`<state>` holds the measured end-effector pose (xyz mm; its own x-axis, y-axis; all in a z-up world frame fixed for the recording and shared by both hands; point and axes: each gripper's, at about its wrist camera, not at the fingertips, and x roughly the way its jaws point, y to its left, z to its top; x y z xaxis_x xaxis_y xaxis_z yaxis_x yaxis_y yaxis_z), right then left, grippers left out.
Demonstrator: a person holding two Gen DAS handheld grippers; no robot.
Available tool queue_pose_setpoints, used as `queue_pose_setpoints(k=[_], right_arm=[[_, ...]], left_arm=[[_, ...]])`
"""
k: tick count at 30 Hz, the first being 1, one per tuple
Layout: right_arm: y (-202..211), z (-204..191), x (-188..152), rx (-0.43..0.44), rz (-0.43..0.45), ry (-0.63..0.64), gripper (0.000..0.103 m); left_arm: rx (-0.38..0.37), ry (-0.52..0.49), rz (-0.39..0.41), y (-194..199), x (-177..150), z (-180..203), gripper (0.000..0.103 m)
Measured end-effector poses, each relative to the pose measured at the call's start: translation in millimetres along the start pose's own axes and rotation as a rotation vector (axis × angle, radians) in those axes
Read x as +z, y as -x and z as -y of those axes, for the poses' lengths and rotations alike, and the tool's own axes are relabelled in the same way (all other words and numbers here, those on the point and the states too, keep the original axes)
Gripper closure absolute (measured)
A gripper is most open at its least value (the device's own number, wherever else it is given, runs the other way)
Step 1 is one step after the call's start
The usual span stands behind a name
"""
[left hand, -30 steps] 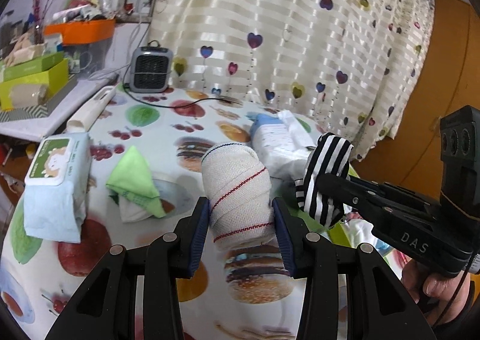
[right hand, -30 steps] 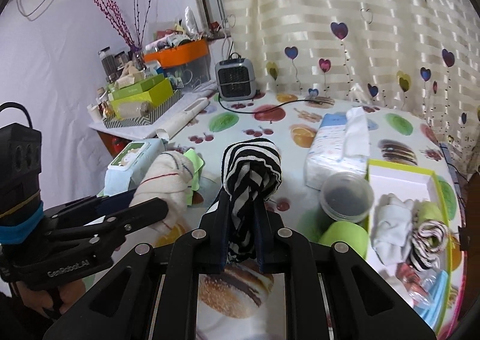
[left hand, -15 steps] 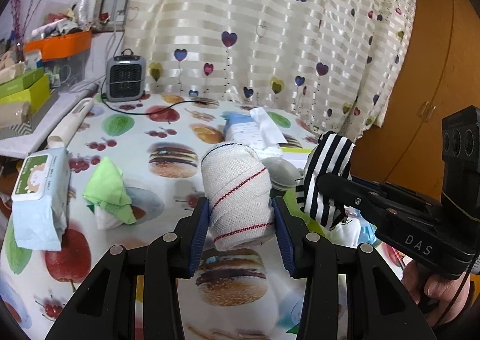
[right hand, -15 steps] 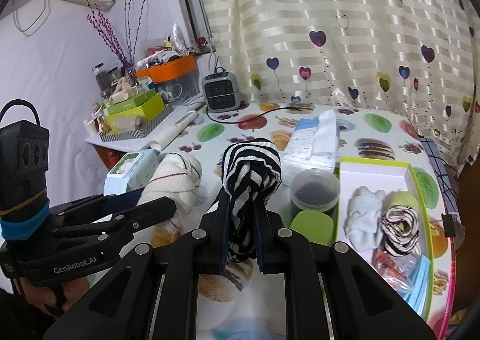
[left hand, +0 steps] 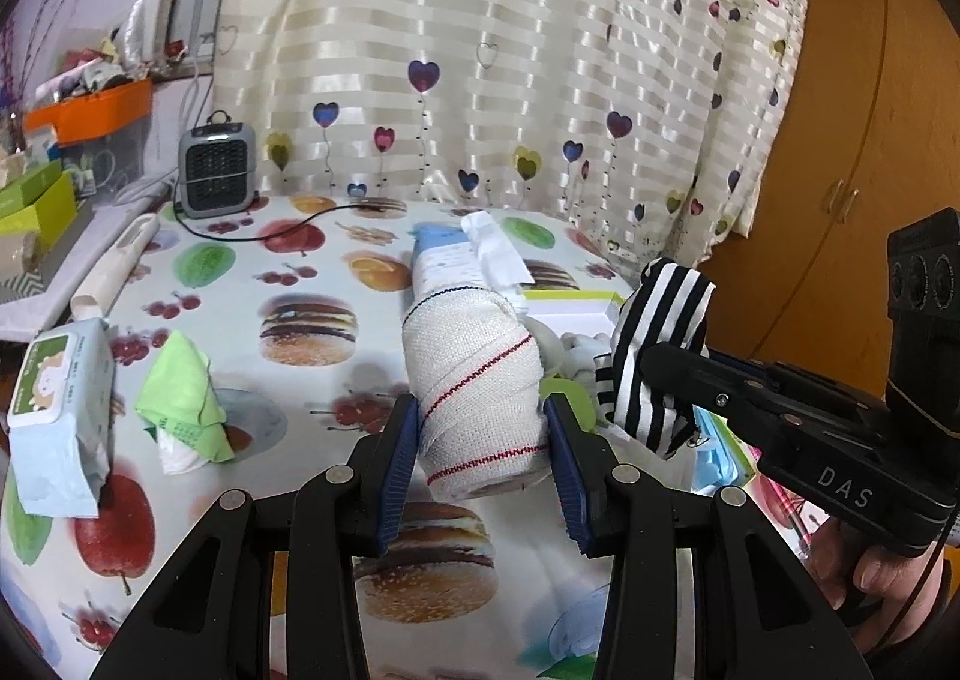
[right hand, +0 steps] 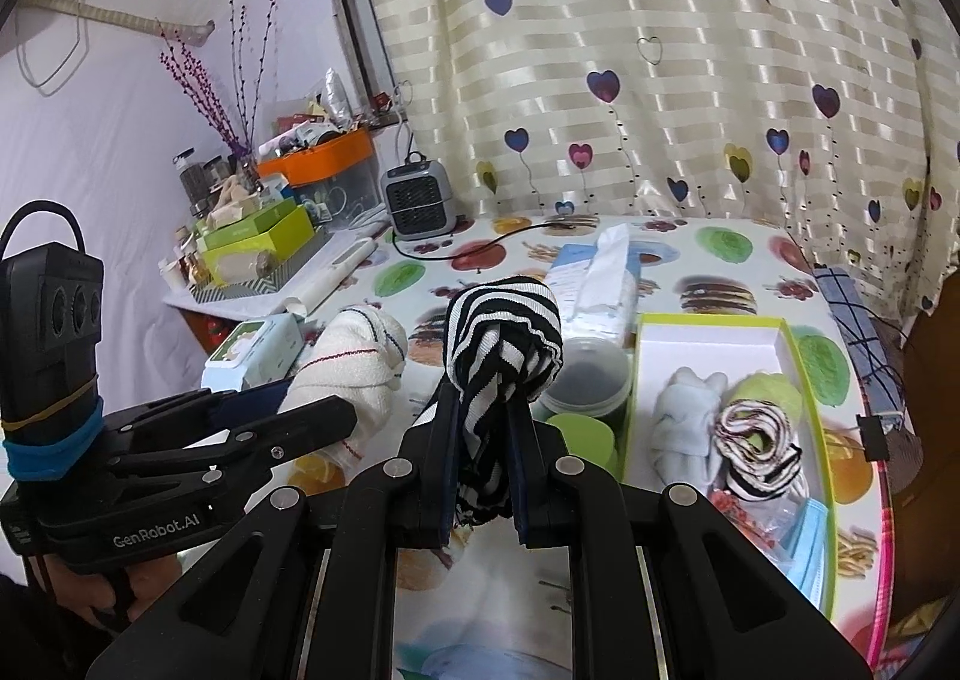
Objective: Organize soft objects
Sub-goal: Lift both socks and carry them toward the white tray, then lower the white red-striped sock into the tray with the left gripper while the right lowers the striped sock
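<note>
Right wrist view shows the black-and-white striped sock (right hand: 503,341) pinched narrow between the blue pads of the right tool (right hand: 480,476), held up above the tabletop (right hand: 720,254) and just left of the green-edged box (right hand: 807,380). Beside it, the left tool (left hand: 480,440) clamps the cream sock with red lines (left hand: 474,380), a fat roll that fills the gap between its pads, also lifted clear of the printed cloth. Both rolls hang close together, near the box but not yet over it. Inside the box already lie a white bundle (right hand: 687,422), a yellow-green one (right hand: 771,389) and a striped coil (right hand: 753,443), so I judge the sorting partly done, with these two pieces next to go in. Farther left, a green-and-white cloth (left hand: 180,398) sits loose on the tabletop beside a wet-wipe pack (left hand: 57,410), and it probably remains to be collected. A tissue pack (left hand: 456,260) and a small grey heater (left hand: 213,170) stand farther back.
</note>
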<state>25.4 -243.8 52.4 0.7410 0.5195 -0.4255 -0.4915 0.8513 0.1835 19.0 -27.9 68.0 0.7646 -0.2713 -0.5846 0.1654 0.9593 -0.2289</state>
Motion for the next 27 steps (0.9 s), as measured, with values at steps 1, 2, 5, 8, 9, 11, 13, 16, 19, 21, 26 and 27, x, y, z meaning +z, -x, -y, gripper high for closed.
queue_pose_setpoints(k=[1,2,5,8,9,11,13,16,19,21,26,27], right_arm=[[1.4,1.7,0.0,-0.001,0.002,-0.003,0.088],[2.9,3.5,-0.2,-0.002,0.005,-0.006,0.088],[7.6,10.2,-0.6,-0.008,0.012,-0.017,0.088],[12.0,15.5,-1.0,-0.014,0.019,-0.026,0.088],[13.0,17.0,-1.1,-0.017,0.020,-0.028,0.088],[15.3,20.4,-1.3,-0.022,0.023,-0.035,0.088],[17.8,24.0,-1.7,-0.028,0.028,-0.041,0.088],[20.5,30.2,-2.0,-0.037,0.031,-0.053,0.088],[22.4,36.7,-2.0,-0.046,0.033,-0.064,0.088],[24.2,41.2,-2.5,-0.053,0.035,-0.071,0.088],[29.7,53.9,-3.5,-0.076,0.044,-0.092,0.088],[31.6,58.0,-3.7,-0.084,0.047,-0.100,0.088]], left_arm=[[-0.001,-0.005,0.000,-0.7,0.6,2.9,0.062],[-0.003,-0.009,0.000,-1.5,1.5,4.9,0.062],[-0.012,-0.021,-0.001,-3.4,2.8,12.2,0.062],[-0.022,-0.034,-0.004,-6.3,3.8,19.7,0.062],[-0.026,-0.038,-0.006,-7.3,4.2,21.9,0.062],[-0.033,-0.047,-0.008,-9.3,5.1,27.0,0.062],[-0.040,-0.055,-0.011,-11.5,6.3,31.6,0.062],[-0.050,-0.065,-0.014,-15.0,7.8,37.7,0.062],[-0.059,-0.073,-0.019,-18.3,8.1,42.8,0.062],[-0.065,-0.078,-0.022,-20.8,8.5,46.1,0.062],[-0.077,-0.087,-0.028,-27.3,10.5,52.2,0.062],[-0.080,-0.089,-0.029,-28.7,11.2,53.5,0.062]])
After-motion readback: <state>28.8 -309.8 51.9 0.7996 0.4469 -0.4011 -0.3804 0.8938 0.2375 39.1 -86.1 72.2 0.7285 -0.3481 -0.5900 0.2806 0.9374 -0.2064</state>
